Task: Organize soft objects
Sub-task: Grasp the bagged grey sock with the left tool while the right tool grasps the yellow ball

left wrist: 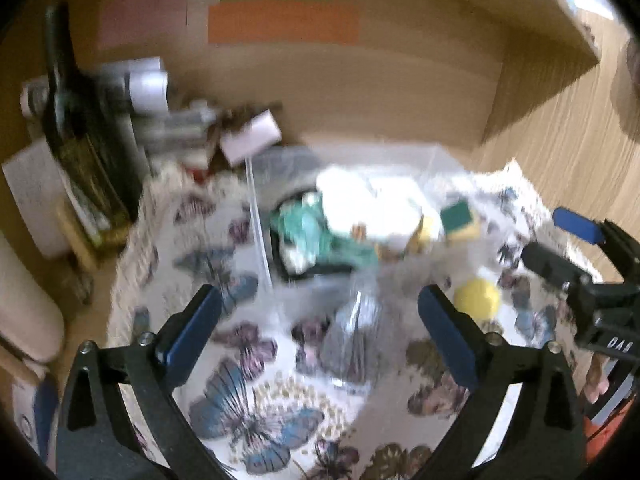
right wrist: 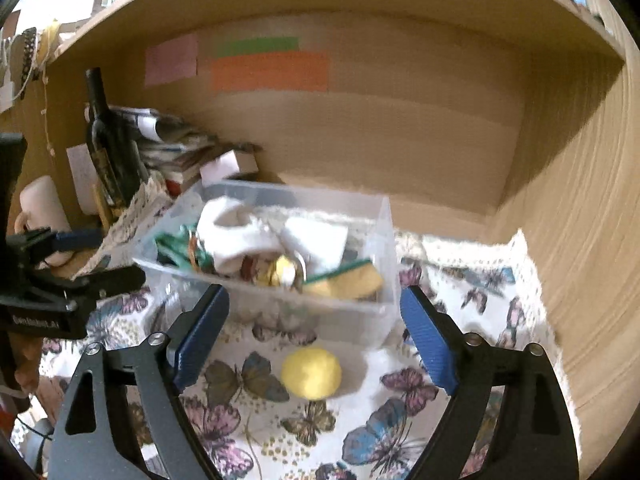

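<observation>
Showing warm, yellowish indoor light in both views. Smearing heavily with motion blur across the left wrist view, especially over the clear bin point(left wrist: 360, 216) and the butterfly cloth point(left wrist: 248, 408). Blowing out to glare on the white fabric point(left wrist: 368, 204). Bending the shelf edges and darkening at the fisheye corners. Casting a soft shadow beside the yellow ball point(right wrist: 311, 373).

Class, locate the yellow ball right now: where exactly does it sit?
In the right wrist view the yellow ball lies on the butterfly cloth, between the open right gripper fingers, just in front of the clear bin.
</observation>
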Demonstrator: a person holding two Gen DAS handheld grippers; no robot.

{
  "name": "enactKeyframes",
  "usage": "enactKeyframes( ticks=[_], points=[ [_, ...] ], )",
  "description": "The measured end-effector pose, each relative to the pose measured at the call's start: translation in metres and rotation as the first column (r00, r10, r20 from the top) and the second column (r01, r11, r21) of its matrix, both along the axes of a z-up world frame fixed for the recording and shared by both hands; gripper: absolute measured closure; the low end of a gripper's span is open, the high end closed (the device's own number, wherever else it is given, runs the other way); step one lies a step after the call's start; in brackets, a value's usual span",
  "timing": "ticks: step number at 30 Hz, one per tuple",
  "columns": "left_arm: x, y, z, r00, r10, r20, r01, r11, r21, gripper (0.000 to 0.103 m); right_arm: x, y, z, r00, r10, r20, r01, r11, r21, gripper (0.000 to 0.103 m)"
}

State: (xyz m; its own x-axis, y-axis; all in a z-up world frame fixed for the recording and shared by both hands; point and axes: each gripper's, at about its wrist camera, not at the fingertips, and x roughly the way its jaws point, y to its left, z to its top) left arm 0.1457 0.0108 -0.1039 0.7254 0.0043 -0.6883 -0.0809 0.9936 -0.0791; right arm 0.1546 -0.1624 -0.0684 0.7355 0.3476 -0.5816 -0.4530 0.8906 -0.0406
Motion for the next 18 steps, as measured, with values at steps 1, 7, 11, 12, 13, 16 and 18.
enactKeyframes(
  ticks=[1, 7, 11, 12, 13, 16, 18],
  points=[
    [0.000, -0.001, -0.007, 1.000, -0.005, -0.020, 0.005, 1.000, -0.007, 0.003, 0.000, -0.001, -0.004, 1.000, 0.000, -0.015, 0.000, 1.000, 0.004, 0.017],
    [0.005, -0.013, -0.032, 0.997, -0.049, -0.065, 0.049, 0.999, -0.009, 0.004, 0.006, -0.004, -0.039, 0.988, 0.021, -0.153, -0.015, 0.999, 0.040, 0.019],
    [0.010, -0.023, -0.040, 0.994, -0.073, -0.084, 0.075, 0.997, 0.013, 0.020, 0.013, 0.000, -0.057, 0.979, 0.011, -0.202, -0.007, 1.000, 0.021, 0.028],
    [0.011, -0.024, -0.042, 0.992, -0.083, -0.093, 0.084, 0.996, 0.011, 0.021, 0.014, 0.001, -0.062, 0.977, 0.009, -0.213, -0.006, 1.000, 0.011, 0.032],
    [0.012, -0.026, -0.045, 0.990, -0.097, -0.104, 0.098, 0.995, 0.007, 0.024, 0.016, 0.001, -0.064, 0.974, 0.008, -0.224, -0.006, 1.000, 0.010, 0.034],
    [0.014, -0.034, -0.052, 0.983, -0.131, -0.129, 0.134, 0.991, 0.016, 0.027, 0.025, 0.002, -0.075, 0.962, 0.007, -0.272, -0.003, 1.000, 0.014, 0.047],
    [0.018, -0.036, -0.058, 0.982, -0.122, -0.145, 0.128, 0.991, 0.031, 0.036, 0.029, 0.002, -0.082, 0.951, 0.018, -0.310, -0.011, 1.000, 0.022, 0.058]
  ],
)
